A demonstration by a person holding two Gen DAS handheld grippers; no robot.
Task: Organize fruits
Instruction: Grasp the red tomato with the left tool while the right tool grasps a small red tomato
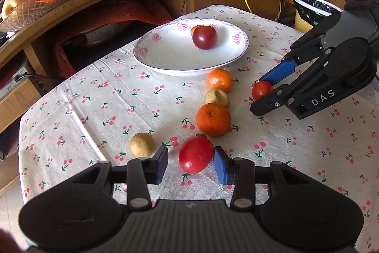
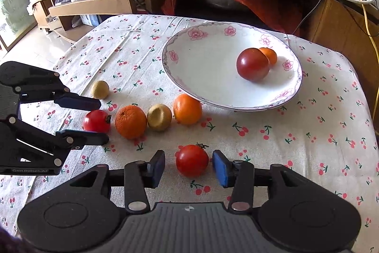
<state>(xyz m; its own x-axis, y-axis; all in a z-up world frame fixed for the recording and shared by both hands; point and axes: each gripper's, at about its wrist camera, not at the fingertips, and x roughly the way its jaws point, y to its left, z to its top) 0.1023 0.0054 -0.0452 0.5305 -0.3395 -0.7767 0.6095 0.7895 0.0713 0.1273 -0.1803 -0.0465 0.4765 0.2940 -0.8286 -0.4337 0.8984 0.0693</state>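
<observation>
Both tongs sit open, each straddling a tomato on the cloth: left gripper (image 1: 190,159) around one red tomato (image 1: 196,154), right gripper (image 2: 188,164) around another tomato (image 2: 191,160). Closing gently, centred, should spare the skin before the plate (image 2: 208,77).

Small orange (image 1: 196,27) half-hidden behind dark tomato (image 1: 204,37)

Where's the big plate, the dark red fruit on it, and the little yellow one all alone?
Plate (image 2: 203,68), right wrist view, bare white inside.
Dark red fruit (image 2: 252,64), right wrist view, its middle.
Lone yellow fruit (image 1: 142,144), left wrist view, its middle.
</observation>
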